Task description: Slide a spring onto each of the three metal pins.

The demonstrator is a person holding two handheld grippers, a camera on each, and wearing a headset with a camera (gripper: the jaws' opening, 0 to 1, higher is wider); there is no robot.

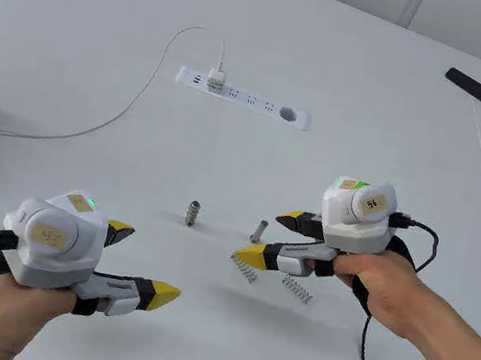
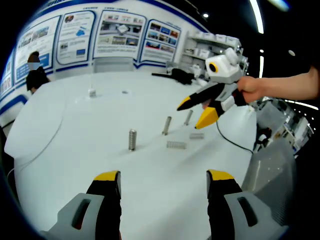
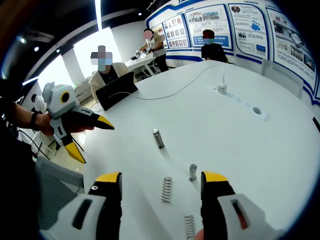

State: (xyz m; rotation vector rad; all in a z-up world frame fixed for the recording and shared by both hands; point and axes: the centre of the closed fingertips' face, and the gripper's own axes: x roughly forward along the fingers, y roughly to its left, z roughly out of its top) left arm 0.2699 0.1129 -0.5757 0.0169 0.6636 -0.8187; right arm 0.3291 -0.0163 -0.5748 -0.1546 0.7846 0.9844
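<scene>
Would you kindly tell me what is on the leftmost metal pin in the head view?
A spring is slid over that metal pin, its coils around the shaft. The coils cover the shaft; just the pin's top end shows.

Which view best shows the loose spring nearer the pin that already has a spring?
The right gripper view: the loose spring lies close ahead, each coil distinct. The head view shows it small, one end at the right tool's yellow tip. The left gripper view shows it far off and tiny.
</scene>
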